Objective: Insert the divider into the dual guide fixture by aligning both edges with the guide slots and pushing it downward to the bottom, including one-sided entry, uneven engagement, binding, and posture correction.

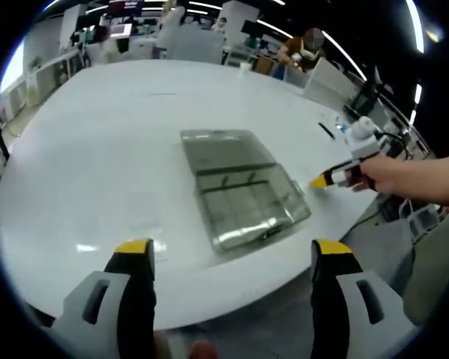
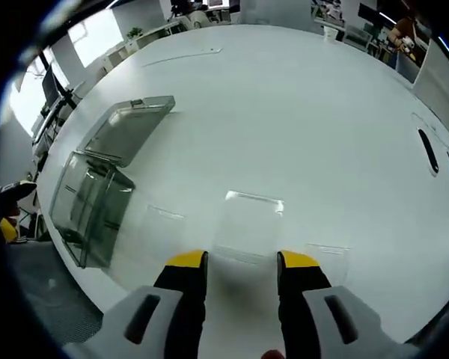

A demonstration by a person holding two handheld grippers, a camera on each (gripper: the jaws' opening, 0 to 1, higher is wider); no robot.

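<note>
Item one, the divider (image 2: pixel 248 218): a clear flat sheet lying on the white worktop (image 2: pixel 299 112), its near edge just ahead of our right gripper (image 2: pixel 242 259) and roughly centred on the gap between the jaws. Its long axis we cannot fix with confidence, since the sheet is transparent and only its edges catch the light; the bright far edge runs across our line of approach.

Item two, the fixture (image 1: pixel 243 191): a clear box with its lid folded open, resting on the worktop straight ahead of our left gripper (image 1: pixel 230 247) and well apart from it. In the right gripper view the same box (image 2: pixel 90 202) sits far off to the left, well apart from the divider.

Item three, jaws: left stands wide and holds nothing; right stands moderately parted and holds nothing.

Judgement: our right gripper is the nearer to the divider, so the pickup falls to it, moving forward and down onto the near edge. A flat clear sheet may prove awkward to lift.
</note>
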